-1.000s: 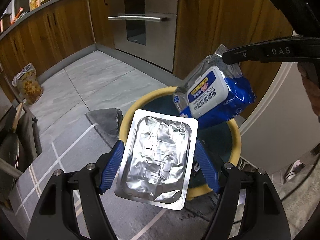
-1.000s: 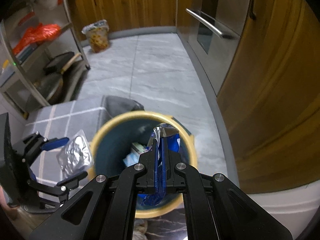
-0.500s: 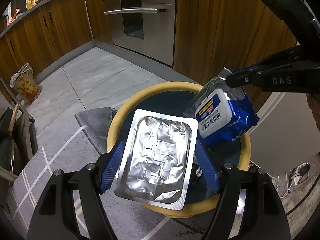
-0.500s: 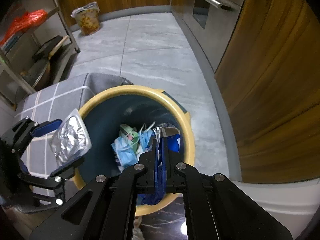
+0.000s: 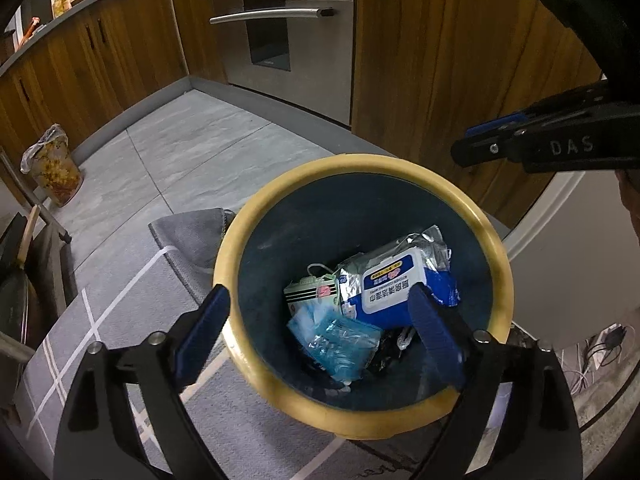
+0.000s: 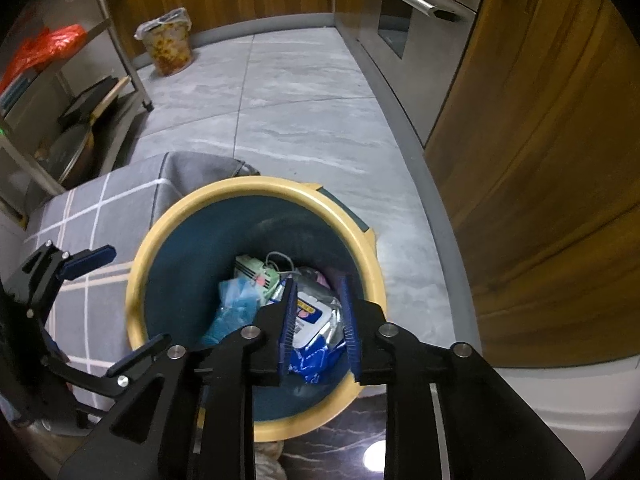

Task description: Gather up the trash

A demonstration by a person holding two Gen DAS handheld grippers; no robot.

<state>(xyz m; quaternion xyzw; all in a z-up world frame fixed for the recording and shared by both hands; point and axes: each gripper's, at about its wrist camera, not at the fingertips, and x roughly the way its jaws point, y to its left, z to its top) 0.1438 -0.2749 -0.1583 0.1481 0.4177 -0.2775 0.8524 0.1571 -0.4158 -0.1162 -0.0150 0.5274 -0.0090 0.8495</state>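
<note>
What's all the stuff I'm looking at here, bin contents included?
Bin: one, dark blue with a yellow rim, on the floor below both grippers.
Wipes pack: one, blue and white with silver foil, inside the bin.
Light blue plastic bag: one, crumpled, inside the bin beside the pack.
Green and white carton: one, inside the bin, partly buried.
Grey checked mat: one, beside the bin.
Lined waste basket: one, patterned, by the wooden cabinets.
Oven: one, steel, set in the cabinets.
Metal rack: one, holding a pan and an orange bag.
Left gripper: one, black with blue pads, jaws opening, nothing between them.
Right gripper: one, same colours, jaws opening, empty.
</note>
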